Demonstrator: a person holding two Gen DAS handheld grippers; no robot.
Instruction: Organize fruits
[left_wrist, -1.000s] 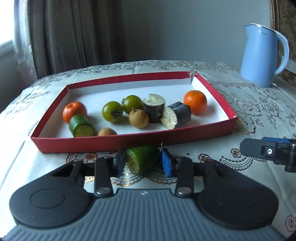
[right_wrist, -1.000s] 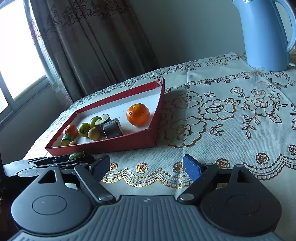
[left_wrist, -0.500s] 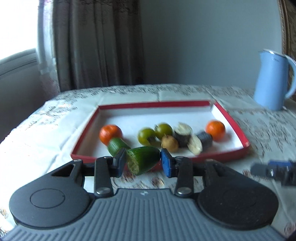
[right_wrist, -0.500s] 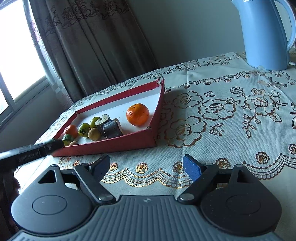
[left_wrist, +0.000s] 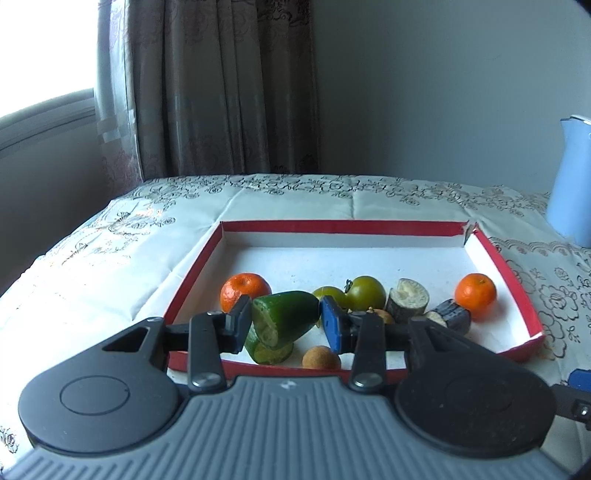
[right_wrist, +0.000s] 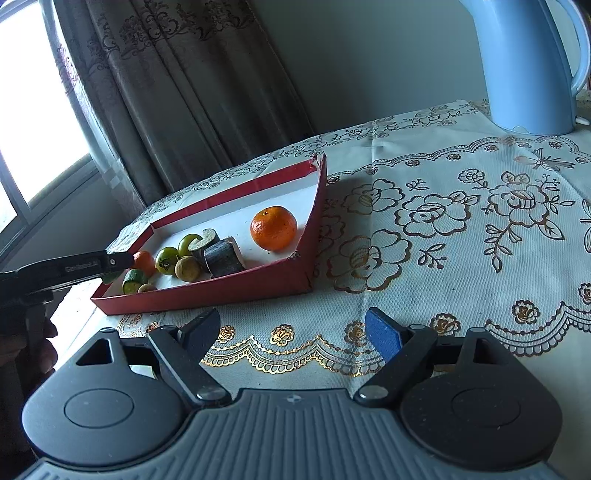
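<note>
Oranges (left_wrist: 245, 291) 2, green tomatoes (left_wrist: 365, 292) 2, cucumber pieces (left_wrist: 286, 314) 2, longans (left_wrist: 320, 357) 2.

A pale blue kettle (right_wrist: 528, 66) stands upright at the far right corner of the worktop (right_wrist: 461, 236), which is covered by a cream cloth with gold flower outlines. Behind the far edge hang brown patterned curtains (left_wrist: 221, 88) beside a bright window (right_wrist: 33, 110) and a plain grey wall (left_wrist: 443, 92).

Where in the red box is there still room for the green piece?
The back half of the red box is bare white, from the far wall to the fruit row. The front is crowded: oranges, green tomatoes, dark chunks. Bare tablecloth lies right of the box.
</note>
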